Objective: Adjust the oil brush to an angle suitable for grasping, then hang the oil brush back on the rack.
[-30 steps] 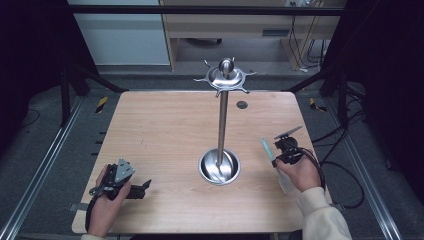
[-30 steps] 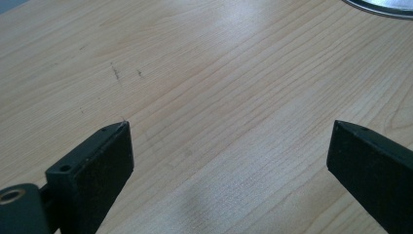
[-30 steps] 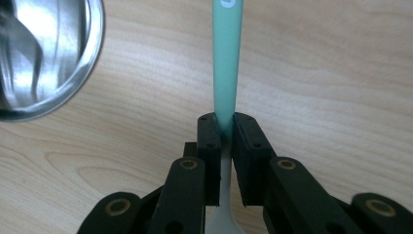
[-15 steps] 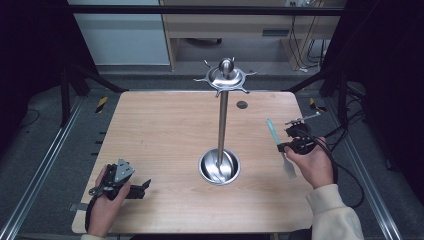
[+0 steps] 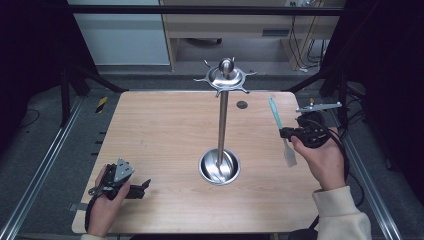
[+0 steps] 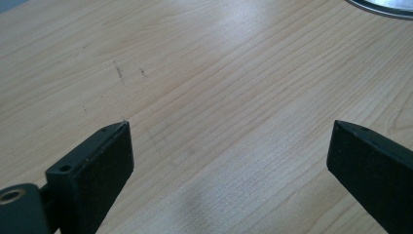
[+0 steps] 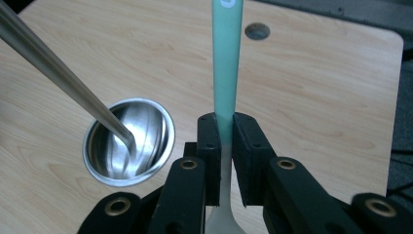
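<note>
Wooden table (image 5: 165, 135), steel rack (image 5: 223, 100) at centre frame. Right gripper (image 5: 286, 133), right of frame, clamped teal-handled spatula (image 5: 276, 117) mid-handle, off the table. Left gripper (image 5: 145, 184), lower left, jaws apart, empty. Risk: the narrow grip could let the spatula pivot and miss a hook.

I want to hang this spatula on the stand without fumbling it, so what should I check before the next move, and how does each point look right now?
1. Right gripper shut on the spatula: ok.
2. Grip sits where the teal handle joins the pale blade end, handle up: ok.
3. Hanging hole at the handle's tip free: cannot tell, the view cuts it off.
4. Hooks on the stand free: ok, nothing hangs there.
5. Spatula lifted off the table: ok.
6. Left gripper open, resting aside at the near corner: ok.
</note>
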